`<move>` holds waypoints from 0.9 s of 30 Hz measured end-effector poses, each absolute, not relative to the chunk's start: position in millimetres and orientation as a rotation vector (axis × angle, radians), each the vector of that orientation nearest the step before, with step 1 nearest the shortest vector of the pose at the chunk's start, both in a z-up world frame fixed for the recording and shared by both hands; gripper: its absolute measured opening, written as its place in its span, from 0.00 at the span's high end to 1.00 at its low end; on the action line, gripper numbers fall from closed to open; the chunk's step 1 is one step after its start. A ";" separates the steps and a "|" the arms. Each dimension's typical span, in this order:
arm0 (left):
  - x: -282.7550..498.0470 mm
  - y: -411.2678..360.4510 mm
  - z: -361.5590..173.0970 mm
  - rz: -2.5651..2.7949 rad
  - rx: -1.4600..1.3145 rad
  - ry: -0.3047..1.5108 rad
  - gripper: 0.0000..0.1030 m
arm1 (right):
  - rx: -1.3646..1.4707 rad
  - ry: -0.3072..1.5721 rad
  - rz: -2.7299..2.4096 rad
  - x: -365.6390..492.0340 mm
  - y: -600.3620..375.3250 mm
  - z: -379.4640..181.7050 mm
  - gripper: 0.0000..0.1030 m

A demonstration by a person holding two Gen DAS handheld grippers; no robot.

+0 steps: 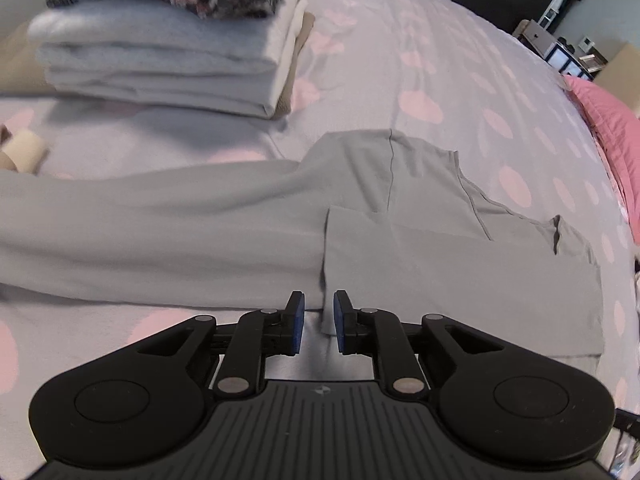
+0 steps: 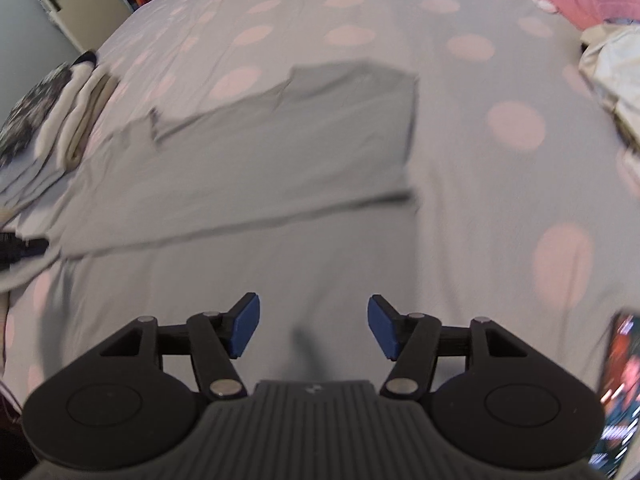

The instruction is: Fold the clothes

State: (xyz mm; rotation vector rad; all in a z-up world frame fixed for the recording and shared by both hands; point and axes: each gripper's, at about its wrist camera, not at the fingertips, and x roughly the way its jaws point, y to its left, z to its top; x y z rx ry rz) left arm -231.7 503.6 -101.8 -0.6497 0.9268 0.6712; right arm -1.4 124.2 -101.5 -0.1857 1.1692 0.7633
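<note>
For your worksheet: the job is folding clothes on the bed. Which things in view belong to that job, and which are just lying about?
Belong to the job:
grey garment, partly folded
stack of folded clothes
left claw
right claw, jaws apart, empty

Just lying about:
cardboard tube
pink pillow
phone screen

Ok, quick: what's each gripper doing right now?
Left gripper: open a narrow gap, corner of the grey garment between its pads, not pinched.
Right gripper: open, nothing between its jaws.
</note>
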 end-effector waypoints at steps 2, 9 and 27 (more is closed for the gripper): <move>-237.4 498.2 -93.9 0.680 -0.588 0.936 0.88 | -0.201 1.174 0.787 -23.5 128.4 -108.1 0.38; -268.2 480.0 -72.1 0.681 -0.471 0.963 0.79 | -0.459 1.088 0.862 -80.1 143.3 -123.5 0.38; -396.2 567.2 -23.6 1.011 -0.617 0.771 0.60 | -0.536 1.072 0.876 -93.2 155.1 -125.4 0.24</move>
